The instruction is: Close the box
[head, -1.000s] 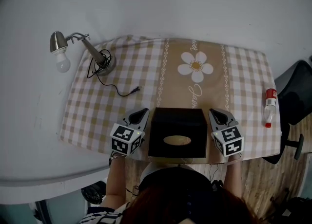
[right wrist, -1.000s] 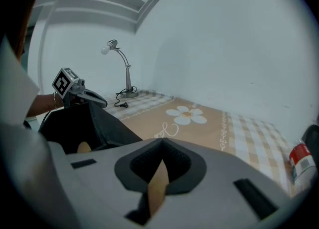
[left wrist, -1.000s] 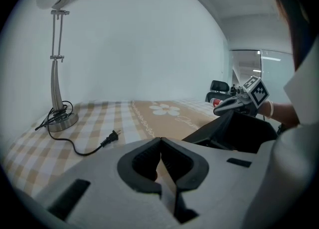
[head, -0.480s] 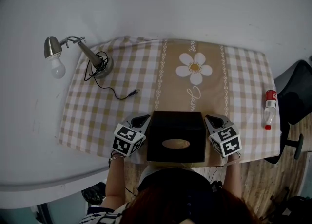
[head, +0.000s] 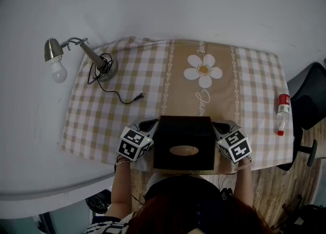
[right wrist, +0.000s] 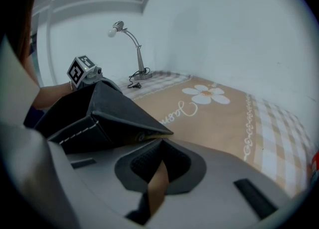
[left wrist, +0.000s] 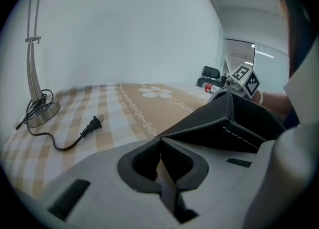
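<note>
A black box (head: 184, 143) with an oval opening in its top stands at the near edge of the table. My left gripper (head: 147, 126) lies against the box's left side and my right gripper (head: 221, 125) against its right side. Both are shut with nothing between their fingers. In the left gripper view the left gripper (left wrist: 160, 141) points past a black flap of the box (left wrist: 234, 123). In the right gripper view the right gripper (right wrist: 162, 146) sits just under the box's corner (right wrist: 109, 116). The box's side walls are hidden in the head view.
A checked tablecloth with a daisy print (head: 204, 70) covers the table. A silver desk lamp (head: 81, 55) stands at the far left, its cord and plug (head: 138, 95) trailing toward the middle. A red-capped bottle (head: 281, 112) lies at the right edge, beside a black chair (head: 310, 100).
Both grippers have closed in sideways onto the box's flanks. Their tips now lie tight against it.
</note>
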